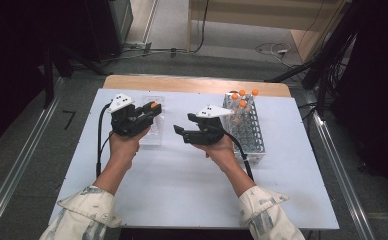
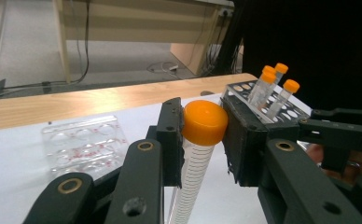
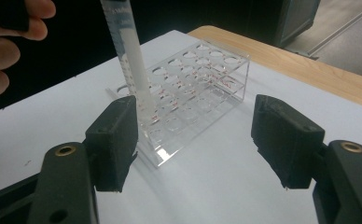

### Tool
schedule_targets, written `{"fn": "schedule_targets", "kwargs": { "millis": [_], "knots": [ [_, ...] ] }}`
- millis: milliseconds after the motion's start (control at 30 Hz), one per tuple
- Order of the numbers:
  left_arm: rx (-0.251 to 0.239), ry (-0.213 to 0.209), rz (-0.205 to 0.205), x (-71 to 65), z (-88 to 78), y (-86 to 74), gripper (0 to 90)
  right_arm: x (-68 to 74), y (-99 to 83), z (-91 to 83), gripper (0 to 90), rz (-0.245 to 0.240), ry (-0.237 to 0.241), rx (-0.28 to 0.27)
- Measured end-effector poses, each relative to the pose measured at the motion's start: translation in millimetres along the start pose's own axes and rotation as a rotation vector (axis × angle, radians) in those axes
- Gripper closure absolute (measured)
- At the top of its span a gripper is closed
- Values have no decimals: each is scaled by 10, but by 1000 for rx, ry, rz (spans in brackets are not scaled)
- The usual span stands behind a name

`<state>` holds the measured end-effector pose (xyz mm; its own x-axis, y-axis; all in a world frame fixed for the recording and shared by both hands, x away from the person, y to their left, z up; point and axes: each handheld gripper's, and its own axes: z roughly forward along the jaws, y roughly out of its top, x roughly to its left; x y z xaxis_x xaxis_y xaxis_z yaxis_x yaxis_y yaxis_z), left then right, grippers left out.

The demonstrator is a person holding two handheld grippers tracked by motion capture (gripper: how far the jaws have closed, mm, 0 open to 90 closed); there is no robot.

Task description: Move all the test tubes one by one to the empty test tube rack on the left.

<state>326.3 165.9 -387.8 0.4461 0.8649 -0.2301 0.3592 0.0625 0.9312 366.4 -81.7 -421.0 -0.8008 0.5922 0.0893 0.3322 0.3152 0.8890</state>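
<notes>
Left gripper (image 2: 202, 135) clamped tight on 1 tube (image 2: 198, 140) with an orange cap, just under the cap, middle of the left gripper view. Tube hanging down above the clear rack (image 1: 152, 122), left of middle in the high view. Right gripper (image 3: 195, 140) with jaws wide apart, nothing between them. Metal rack (image 1: 247, 130) with 4 more capped tubes (image 1: 243, 97) at the right of the white table (image 1: 182, 175).

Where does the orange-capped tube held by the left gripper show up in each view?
High view: orange-capped tube left of centre, over the clear rack.
Left gripper view: centre, cap clamped between the jaws.
Right gripper view: upper left, its lower body hanging above the clear rack.
Shared landmark: the clear rack.
</notes>
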Motion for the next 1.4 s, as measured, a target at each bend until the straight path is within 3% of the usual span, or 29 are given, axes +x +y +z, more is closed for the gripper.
{"fn": "schedule_targets", "kwargs": {
  "millis": [367, 667, 1033, 1400],
  "knots": [
    [-27, 51, -16, 219, -198, 28, 694, -6, -4, 2, 304, 2, 0, 1],
    [-31, 103, -21, 349, -199, 47, 694, -6, -7, -6, 304, 6, 1, 7],
    [-13, 126, 2, 366, -201, 18, 694, -23, -10, -21, 304, 6, -2, 5],
    [20, 137, 16, 380, -142, -129, 693, -18, -14, -17, 304, 4, -1, 6]
  ]
}}
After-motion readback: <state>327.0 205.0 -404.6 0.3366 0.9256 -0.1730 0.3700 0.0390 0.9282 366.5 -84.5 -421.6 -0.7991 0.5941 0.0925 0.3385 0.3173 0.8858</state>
